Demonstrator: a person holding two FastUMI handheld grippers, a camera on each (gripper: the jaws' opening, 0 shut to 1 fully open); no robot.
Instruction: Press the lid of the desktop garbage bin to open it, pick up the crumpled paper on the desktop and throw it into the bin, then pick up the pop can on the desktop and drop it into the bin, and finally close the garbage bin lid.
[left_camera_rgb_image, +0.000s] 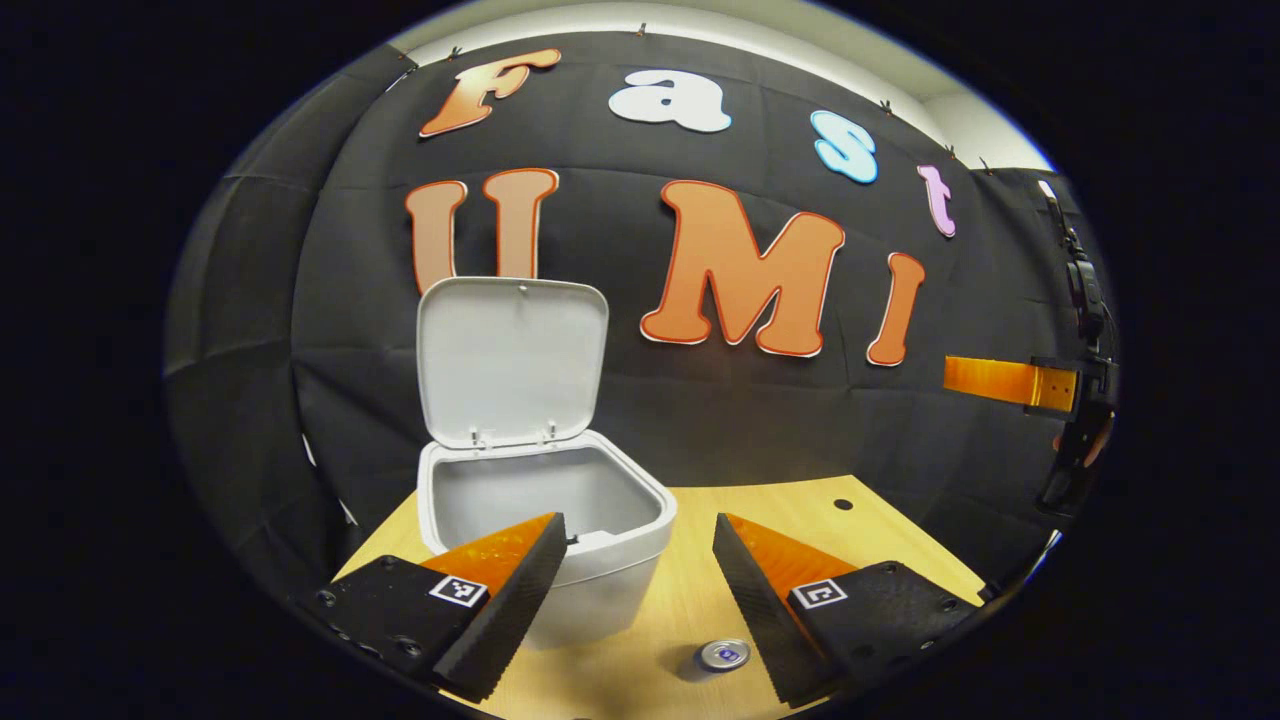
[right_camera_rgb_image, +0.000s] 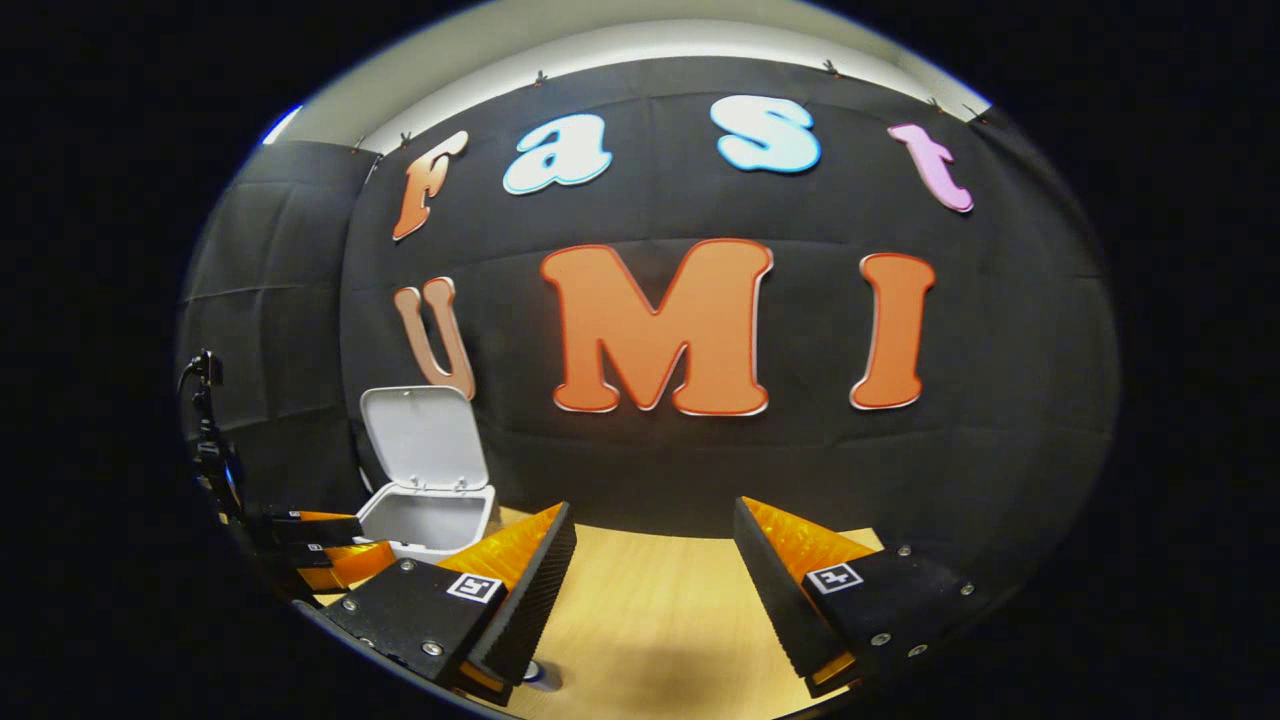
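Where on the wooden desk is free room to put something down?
Bare wood lies right of the white plastic bin, between it and the desk's far right edge. Nearer, the small silver pop can stands between the left tool's fingers; that spot is crowded.

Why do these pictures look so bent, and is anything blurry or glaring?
Left gripper view: the fisheye lens bows the wall; the bin is sharp, its raised lid evenly lit, and the can top glints. Right gripper view: same bowing, table softly lit, no harsh glare.
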